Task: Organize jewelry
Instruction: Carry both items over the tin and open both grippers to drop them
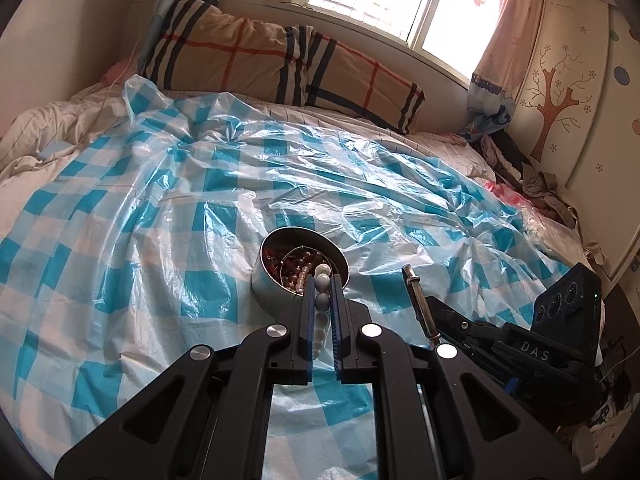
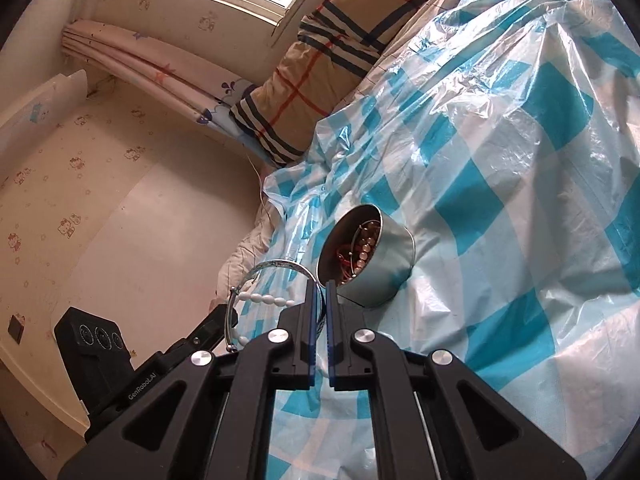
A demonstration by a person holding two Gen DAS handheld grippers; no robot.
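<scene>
- My left gripper (image 1: 322,300) has its fingers pinching a strand of pale grey and white beads (image 1: 322,302), which runs down between the blue pads and hangs just at the near rim of the tin.
- My right gripper (image 2: 320,300) has its fingers pressed nearly together on a thin silver metal bangle (image 2: 276,266); in the left view the bangle shows only edge-on, as a slim bar to the right of my left fingers.
- A row of white oval beads (image 2: 262,299) stretches from the bangle toward my left gripper, so I judge the strand and bangle to be joined or tangled.
- Just beyond both sets of fingers sits the round silver metal tin (image 1: 280,280), already holding brown and pearl-coloured beads, on the blue-and-white checked plastic sheet (image 1: 160,200) covering the bed.
- Risks: the sheet is soft and slippery, so a nudge at the rim could tip the tin; pulling my hands apart could strain the strand; releasing too soon could drop beads outside.
- Far back lies the plaid pillow (image 1: 256,60), under the window.
</scene>
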